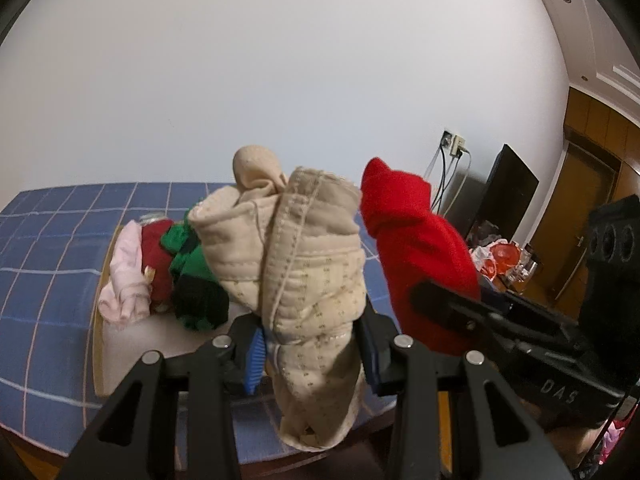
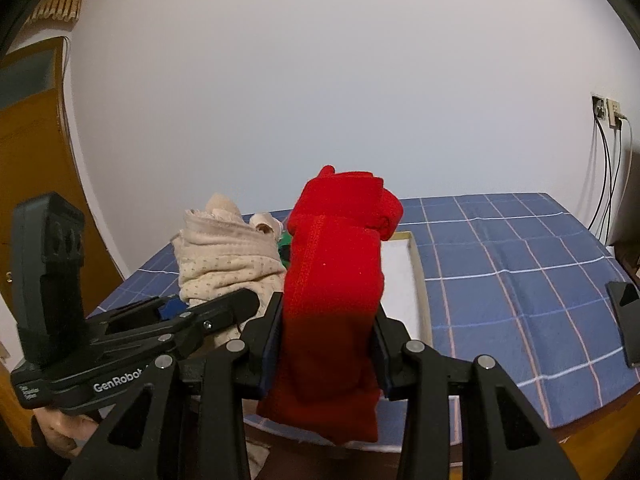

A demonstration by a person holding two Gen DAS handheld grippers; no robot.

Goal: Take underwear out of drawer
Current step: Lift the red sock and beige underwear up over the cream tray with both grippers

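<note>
In the left wrist view, the left gripper [image 1: 312, 344] clamps beige underwear [image 1: 304, 280] above the drawer [image 1: 100, 312], where a pile of clothes [image 1: 160, 272] shows. In the right wrist view, the right gripper [image 2: 328, 344] clamps red underwear [image 2: 336, 280]; the drawer's white floor shows, the pile mostly hidden.

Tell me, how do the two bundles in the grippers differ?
The beige bundle is pale, dotted and stitch-edged; the red bundle is plain bright red. The left gripper holds the beige one, the right gripper the red. Both are rolled, pinched upright, side by side.
</note>
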